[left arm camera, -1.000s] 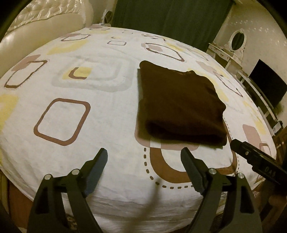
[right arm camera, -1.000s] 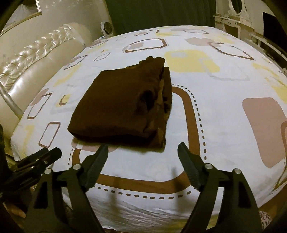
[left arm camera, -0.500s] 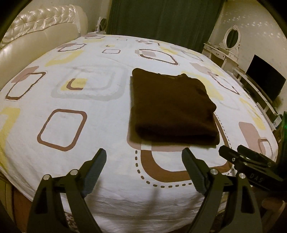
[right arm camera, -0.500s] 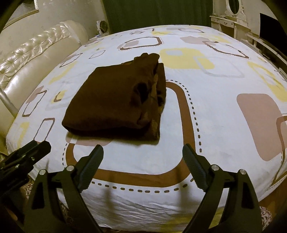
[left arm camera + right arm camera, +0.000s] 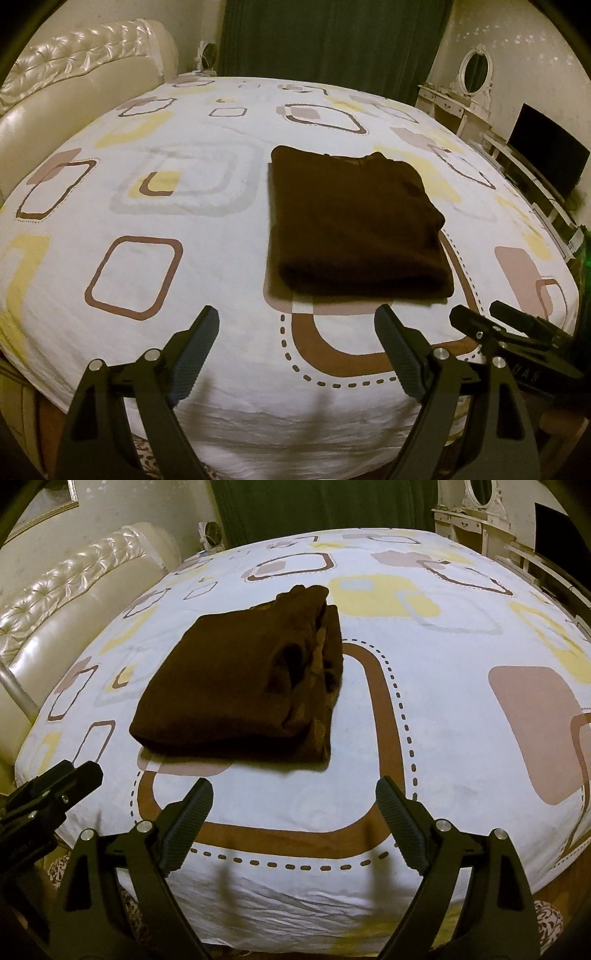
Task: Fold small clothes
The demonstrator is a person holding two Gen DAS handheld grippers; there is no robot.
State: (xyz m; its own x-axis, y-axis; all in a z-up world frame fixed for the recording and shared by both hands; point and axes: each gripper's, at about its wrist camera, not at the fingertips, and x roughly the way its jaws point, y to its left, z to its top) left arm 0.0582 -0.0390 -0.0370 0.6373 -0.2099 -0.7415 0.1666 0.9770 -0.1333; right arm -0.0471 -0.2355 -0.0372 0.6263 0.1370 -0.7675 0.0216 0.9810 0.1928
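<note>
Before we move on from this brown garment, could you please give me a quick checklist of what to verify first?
1. Brown garment folded into a compact stack: ok.
2. Garment lies flat on the bed sheet: ok.
3. Right-hand edge layers neat: not ok, bunched.
4. Left gripper open and empty: ok.
5. Right gripper open and empty: ok.
6. Underside of garment smooth: cannot tell.

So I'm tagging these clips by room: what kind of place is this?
Most likely a home bedroom: a bed under a white patterned sheet, a cream tufted headboard and a white dressing table with oval mirror.
</note>
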